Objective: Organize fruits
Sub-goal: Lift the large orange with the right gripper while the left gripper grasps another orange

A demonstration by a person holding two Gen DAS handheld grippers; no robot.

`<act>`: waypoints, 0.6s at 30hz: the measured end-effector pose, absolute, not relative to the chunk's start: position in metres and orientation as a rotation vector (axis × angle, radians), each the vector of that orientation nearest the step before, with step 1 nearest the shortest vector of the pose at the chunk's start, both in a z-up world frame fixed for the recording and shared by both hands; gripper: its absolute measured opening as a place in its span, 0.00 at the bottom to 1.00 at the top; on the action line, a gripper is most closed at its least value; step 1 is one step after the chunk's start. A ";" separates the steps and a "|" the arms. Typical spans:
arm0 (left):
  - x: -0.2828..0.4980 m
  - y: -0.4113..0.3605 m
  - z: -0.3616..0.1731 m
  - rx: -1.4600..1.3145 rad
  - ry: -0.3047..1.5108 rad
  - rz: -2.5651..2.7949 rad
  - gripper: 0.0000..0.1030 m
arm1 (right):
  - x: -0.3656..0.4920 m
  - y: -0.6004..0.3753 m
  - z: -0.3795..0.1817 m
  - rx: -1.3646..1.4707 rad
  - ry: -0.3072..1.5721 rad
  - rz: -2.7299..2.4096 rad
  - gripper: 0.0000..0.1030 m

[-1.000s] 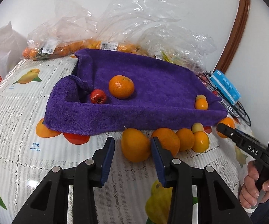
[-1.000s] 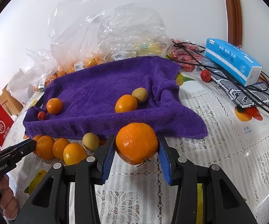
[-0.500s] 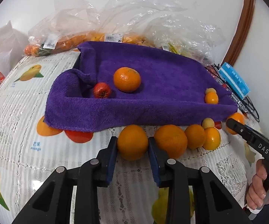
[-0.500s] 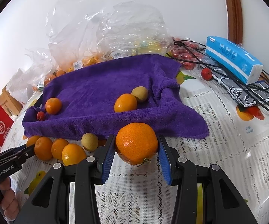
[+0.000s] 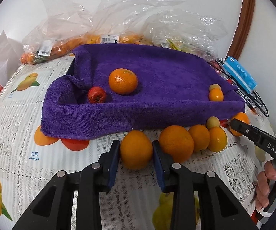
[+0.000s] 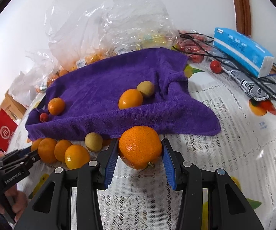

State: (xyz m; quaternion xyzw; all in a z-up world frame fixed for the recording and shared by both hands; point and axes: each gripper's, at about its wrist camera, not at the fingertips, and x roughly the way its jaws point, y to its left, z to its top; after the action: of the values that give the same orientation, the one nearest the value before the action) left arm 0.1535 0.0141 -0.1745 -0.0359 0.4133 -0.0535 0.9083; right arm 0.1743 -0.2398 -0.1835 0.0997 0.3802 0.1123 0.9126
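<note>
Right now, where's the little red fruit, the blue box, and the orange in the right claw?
little red fruit (image 5: pixel 97 95): left wrist view, its front.
blue box (image 6: pixel 241 48): right wrist view, its long side.
held orange (image 6: pixel 140 149): right wrist view, its middle.

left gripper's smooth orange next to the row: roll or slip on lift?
The round smooth-skinned orange likely rolls if released on the flat lace tablecloth. Its glossy skin may slip against the left gripper pads. It touches a neighbouring larger orange, so lifting may nudge that.

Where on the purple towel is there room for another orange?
The purple towel is bare across its middle, between the big orange beside the small red fruit and the small orange near its right edge. The row of oranges along its front edge is crowded.
</note>
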 end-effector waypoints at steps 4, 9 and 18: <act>0.154 0.007 -0.175 -0.029 0.856 -0.093 0.31 | 0.173 -0.241 -0.183 0.228 0.780 0.229 0.43; 0.151 0.022 -0.175 -0.130 0.841 -0.160 0.30 | 0.168 -0.233 -0.177 0.172 0.745 0.261 0.43; 0.136 0.043 -0.167 -0.279 0.738 -0.233 0.30 | 0.158 -0.235 -0.165 0.203 0.656 0.304 0.43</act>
State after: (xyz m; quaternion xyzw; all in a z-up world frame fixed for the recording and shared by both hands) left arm 0.1357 0.0426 -0.1674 -0.1357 0.3589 -0.1132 0.9165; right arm 0.1582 -0.2352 -0.1649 0.0993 0.3202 0.1485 0.9304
